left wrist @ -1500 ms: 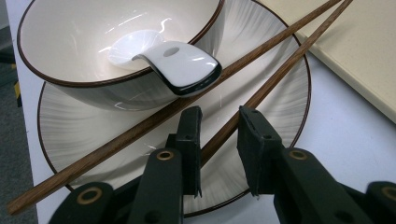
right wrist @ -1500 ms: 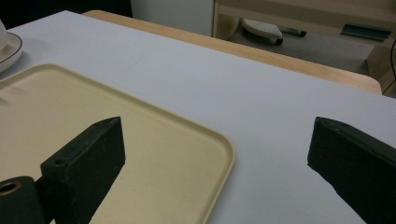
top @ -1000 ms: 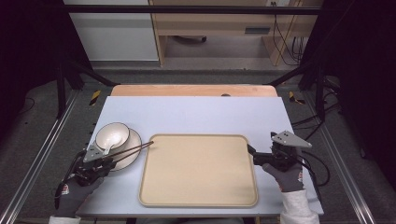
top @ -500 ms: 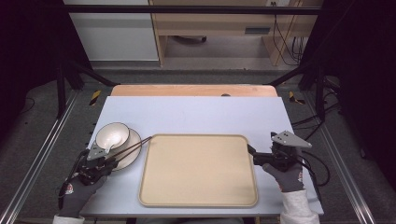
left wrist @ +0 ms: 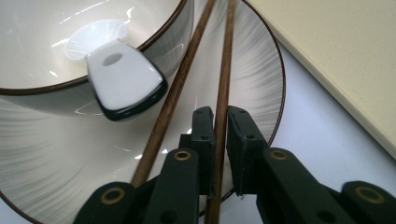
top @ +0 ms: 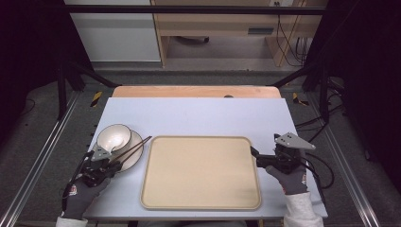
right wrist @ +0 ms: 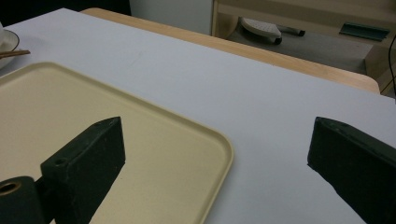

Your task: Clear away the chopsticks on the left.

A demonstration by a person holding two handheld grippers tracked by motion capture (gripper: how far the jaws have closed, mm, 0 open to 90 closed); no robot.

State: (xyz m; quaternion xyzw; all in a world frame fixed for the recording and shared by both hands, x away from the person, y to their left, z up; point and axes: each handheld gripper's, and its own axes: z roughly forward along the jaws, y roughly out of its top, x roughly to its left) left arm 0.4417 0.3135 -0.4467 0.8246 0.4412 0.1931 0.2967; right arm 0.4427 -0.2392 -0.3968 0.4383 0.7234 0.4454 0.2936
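At the desk's (top: 198,116) nine o'clock edge a plate (top: 134,152) carries a bowl (top: 114,136) with a white ceramic spoon (left wrist: 122,84) in it, and a pair of wooden chopsticks (left wrist: 223,84) lies across the plate. The left hand-held gripper (left wrist: 220,122) has just been closing and now pinches one chopstick between its jaws. The beige tray (top: 201,172) at centre holds nothing. At three o'clock the right hand-held gripper (right wrist: 215,149) stands wide open over the tray's corner, holding nothing
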